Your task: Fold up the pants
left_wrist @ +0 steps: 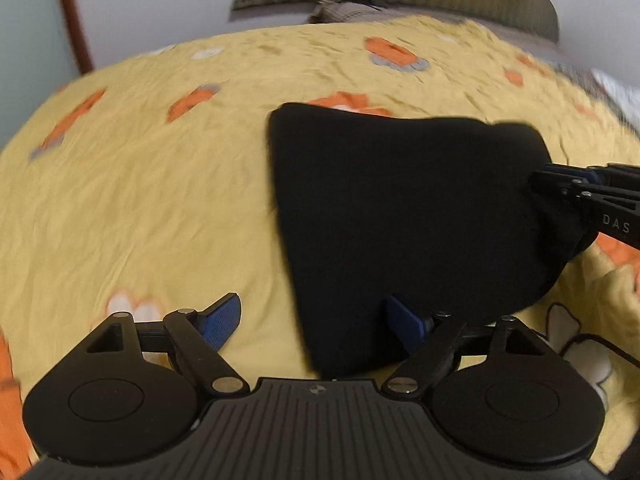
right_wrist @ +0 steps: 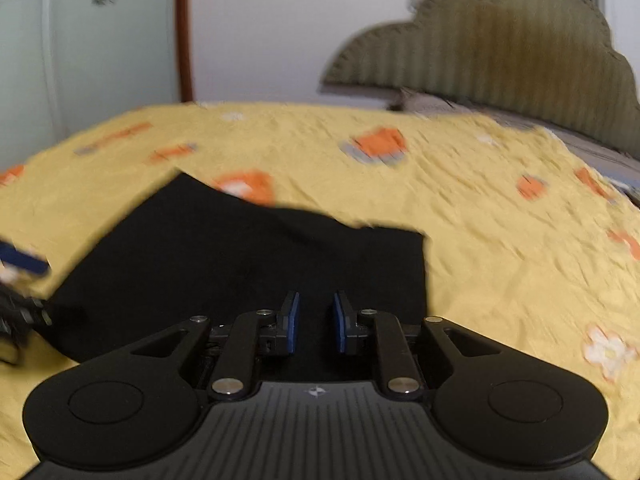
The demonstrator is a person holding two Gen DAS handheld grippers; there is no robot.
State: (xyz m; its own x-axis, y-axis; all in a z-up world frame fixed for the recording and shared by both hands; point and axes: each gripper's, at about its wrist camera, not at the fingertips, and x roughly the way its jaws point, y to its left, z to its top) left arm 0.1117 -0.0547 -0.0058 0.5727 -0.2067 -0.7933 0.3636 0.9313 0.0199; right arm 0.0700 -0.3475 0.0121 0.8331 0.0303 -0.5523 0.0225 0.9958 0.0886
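The black pants [left_wrist: 400,208] lie folded into a compact block on the yellow bedspread [left_wrist: 140,200]. My left gripper [left_wrist: 314,320] stands wide open at the block's near left corner, its right finger over the cloth and its left one over the bedspread. My right gripper [left_wrist: 538,178] reaches in from the right at the block's right edge. In the right wrist view the pants [right_wrist: 240,264] fill the middle, and the right gripper [right_wrist: 317,322] hovers over their near edge, its blue pads a narrow gap apart with no cloth seen pinched. One blue left pad [right_wrist: 24,262] shows at the left edge.
The bedspread [right_wrist: 480,240] has orange and white prints and covers the whole bed. An olive padded headboard [right_wrist: 500,48] and grey pillows stand at the far end. A white wall and a brown door frame [right_wrist: 184,28] lie beyond. A thin black cable [left_wrist: 592,340] lies at the near right.
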